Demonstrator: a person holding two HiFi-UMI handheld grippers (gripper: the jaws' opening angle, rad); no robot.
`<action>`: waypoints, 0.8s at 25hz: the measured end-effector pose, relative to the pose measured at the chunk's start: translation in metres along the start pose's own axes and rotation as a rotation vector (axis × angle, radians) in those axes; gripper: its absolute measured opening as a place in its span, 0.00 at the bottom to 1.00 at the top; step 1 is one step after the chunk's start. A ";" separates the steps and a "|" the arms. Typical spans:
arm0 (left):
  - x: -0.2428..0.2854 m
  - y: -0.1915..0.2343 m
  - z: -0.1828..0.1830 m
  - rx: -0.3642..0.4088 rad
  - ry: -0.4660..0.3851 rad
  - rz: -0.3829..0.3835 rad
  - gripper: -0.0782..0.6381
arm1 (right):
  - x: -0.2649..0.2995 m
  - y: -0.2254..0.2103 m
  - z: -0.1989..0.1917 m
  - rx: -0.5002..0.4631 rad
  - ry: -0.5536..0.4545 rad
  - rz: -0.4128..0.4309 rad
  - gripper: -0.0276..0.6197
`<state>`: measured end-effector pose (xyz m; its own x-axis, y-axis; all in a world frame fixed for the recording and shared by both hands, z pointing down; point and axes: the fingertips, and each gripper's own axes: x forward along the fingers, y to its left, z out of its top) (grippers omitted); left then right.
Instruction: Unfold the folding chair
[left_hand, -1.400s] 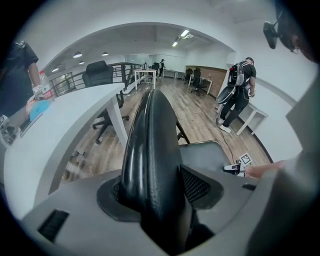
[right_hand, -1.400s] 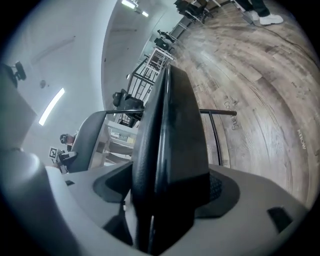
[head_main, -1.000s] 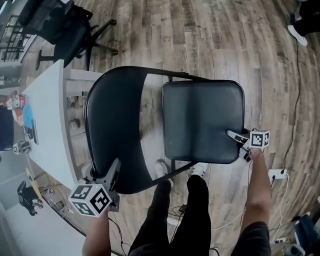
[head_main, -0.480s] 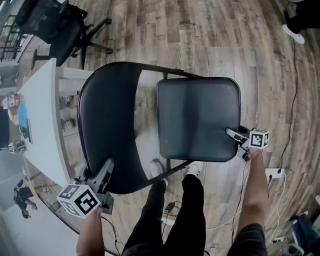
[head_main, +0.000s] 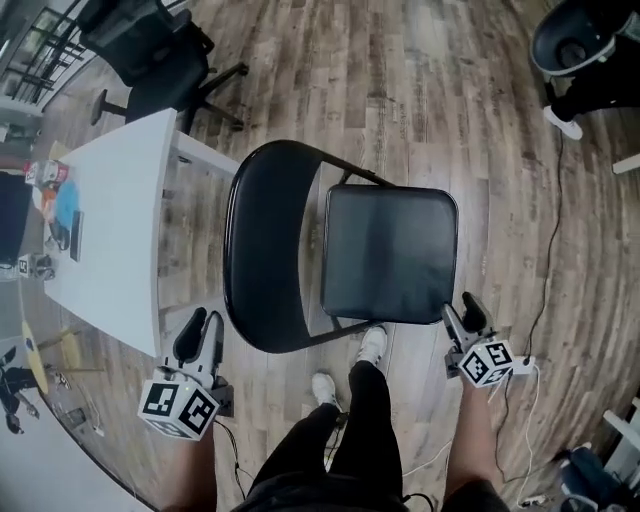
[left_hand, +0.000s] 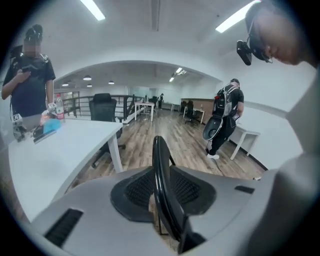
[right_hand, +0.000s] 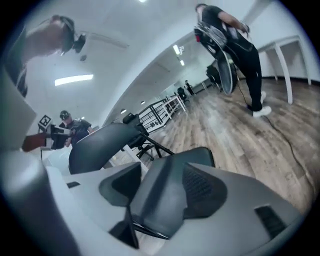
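The black folding chair stands opened on the wood floor, its backrest to the left and its seat to the right. My left gripper hovers off the backrest's near left edge without touching it. Its jaws are closing with nothing pressed between them. In the left gripper view the backrest's edge shows beyond the gap of that gripper. My right gripper hangs just off the seat's near right corner, jaws closing slightly and holding nothing. The seat fills the right gripper view.
A white table runs along the left, with a black office chair behind it. My feet stand at the chair's near side. A cable and power strip lie on the right. Another person stands far right.
Both grippers have lifted away from the chair and drawn back toward me, the left off the backrest's near edge, the right off the seat's corner. The left jaws have narrowed.
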<state>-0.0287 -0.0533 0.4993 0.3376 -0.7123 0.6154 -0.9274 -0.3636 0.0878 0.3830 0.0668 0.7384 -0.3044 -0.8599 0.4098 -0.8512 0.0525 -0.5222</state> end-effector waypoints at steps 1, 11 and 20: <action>-0.013 -0.001 0.003 0.003 -0.040 -0.017 0.22 | -0.008 0.034 0.011 -0.042 -0.029 -0.009 0.37; -0.190 -0.018 -0.033 -0.017 -0.198 -0.220 0.12 | -0.169 0.324 0.054 -0.359 -0.187 -0.259 0.06; -0.345 -0.073 -0.076 -0.012 -0.316 -0.403 0.12 | -0.308 0.473 0.034 -0.519 -0.308 -0.263 0.06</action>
<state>-0.0896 0.2643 0.3400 0.6994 -0.6643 0.2636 -0.7145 -0.6413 0.2796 0.0889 0.3396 0.3396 0.0130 -0.9794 0.2016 -0.9996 -0.0078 0.0265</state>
